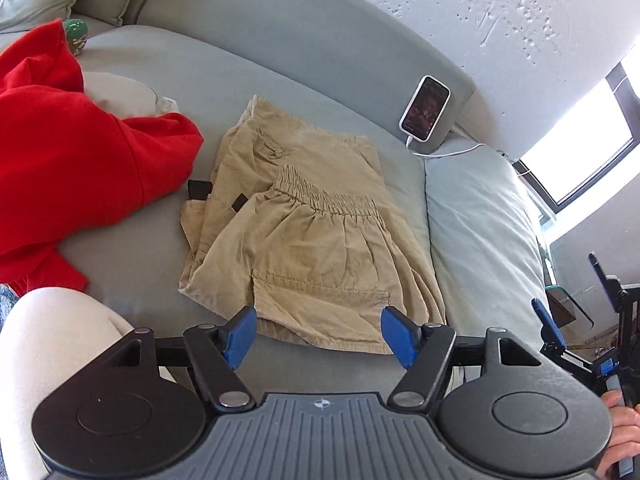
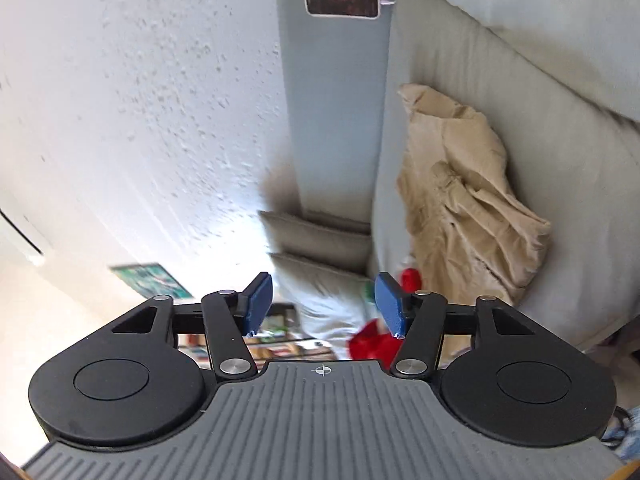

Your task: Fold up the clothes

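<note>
The folded khaki shorts lie flat on the grey sofa seat in the middle of the left wrist view, waistband turned up toward the top of the frame. A red garment is heaped at the left edge, near the shorts but not touching them. A phone leans upright against the sofa arm at upper right, with a white cable running from its base. No container shows in either view.

The left tongs stand apart at lower centre, over the near hem of the shorts, gripping nothing. The right tongs, at lower centre of their own sideways-rolled view, are likewise apart and empty, aimed along the sofa with the shorts at the right of that frame.
</note>
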The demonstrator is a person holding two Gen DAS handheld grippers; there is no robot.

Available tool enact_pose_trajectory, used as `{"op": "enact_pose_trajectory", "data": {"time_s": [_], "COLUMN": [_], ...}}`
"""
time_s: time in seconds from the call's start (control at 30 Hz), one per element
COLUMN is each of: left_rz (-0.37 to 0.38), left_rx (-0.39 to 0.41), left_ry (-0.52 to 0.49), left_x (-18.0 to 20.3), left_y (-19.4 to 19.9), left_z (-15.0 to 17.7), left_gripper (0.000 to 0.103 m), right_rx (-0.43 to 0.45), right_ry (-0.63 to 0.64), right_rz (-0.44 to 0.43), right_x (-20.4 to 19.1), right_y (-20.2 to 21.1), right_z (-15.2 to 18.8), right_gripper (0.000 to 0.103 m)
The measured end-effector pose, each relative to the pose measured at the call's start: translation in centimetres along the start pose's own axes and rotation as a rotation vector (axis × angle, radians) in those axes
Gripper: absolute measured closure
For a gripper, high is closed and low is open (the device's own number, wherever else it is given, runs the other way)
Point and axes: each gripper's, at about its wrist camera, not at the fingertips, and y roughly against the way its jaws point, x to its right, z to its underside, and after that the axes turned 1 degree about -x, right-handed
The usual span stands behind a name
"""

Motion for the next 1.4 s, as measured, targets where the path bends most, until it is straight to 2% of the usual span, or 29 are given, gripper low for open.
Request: {"op": "enact_pose_trajectory", "data": {"time_s": [0.07,0.13,0.2,0.27,0.43,0.5,0.57,0.67,0.8,0.83,0.87,0.93,1.07,1.17,1.3,1.4], "left_rz": [0.007,0.009,-0.005,-0.028,-0.103,-0.127,-0.135,-0.085,-0.02,-0.012,-0.005,0.01,0.008,-0.041,-0.01,0.006], "left_rx": [-0.012,-0.012,-0.001,0.025,0.12,0.148,0.145,0.114,0.103,0.08,0.054,-0.003,-0.074,-0.158,-0.183,-0.192], "left_ry": [-0.002,-0.01,-0.021,-0.041,-0.086,-0.085,-0.063,-0.03,-0.099,-0.118,-0.136,-0.148,-0.208,-0.229,-0.199,-0.192], "left_x": [0.3,0.6,0.8,1.1,1.6,1.5,1.2,1.2,3.1,3.6,4.1,4.9,6.1,5.9,4.0,3.4], "left_y": [-0.2,-0.2,-0.2,-0.1,-0.3,-0.8,-1.7,-2.9,-5.1,-6.5,-7.9,-11.2,-17.8,-21.8,-23.5,-23.5], "left_z": [0.2,0.3,0.2,0.0,-1.5,-2.3,-3.4,-5.1,-8.2,-8.9,-9.7,-10.5,-11.5,-11.2,-10.6,-10.7], "left_gripper": [0.036,0.036,0.036,0.036,0.035,0.034,0.034,0.038,0.051,0.059,0.075,0.09,0.09,0.093,0.092,0.092], "right_rx": [0.06,0.123,0.149,0.175,0.24,0.249,0.249,0.227,0.131,0.102,0.083,0.07,0.034,-0.005,-0.092,-0.16], "right_ry": [0.031,0.135,0.244,0.378,0.844,0.932,0.895,0.798,0.818,0.829,0.831,0.792,0.65,0.557,0.538,0.493], "right_rz": [-0.009,0.034,0.098,0.181,0.457,0.522,0.555,0.571,0.614,0.624,0.628,0.636,0.661,0.643,0.618,0.657], "right_x": [-0.4,-1.6,-2.9,-4.5,-7.9,-8.2,-7.6,-6.1,-5.0,-4.8,-4.7,-4.2,-2.0,-0.2,1.7,4.1], "right_y": [0.3,0.6,0.4,0.0,-2.5,-3.7,-4.7,-6.0,-9.5,-10.7,-11.8,-13.9,-18.2,-20.5,-23.6,-25.9], "right_z": [0.1,0.4,0.5,0.9,2.4,2.1,0.7,-1.5,-3.9,-4.5,-5.2,-7.2,-11.9,-14.9,-17.4,-19.5], "right_gripper": [0.042,0.042,0.042,0.042,0.042,0.042,0.042,0.042,0.042,0.042,0.042,0.042,0.042,0.041,0.042,0.043]}}
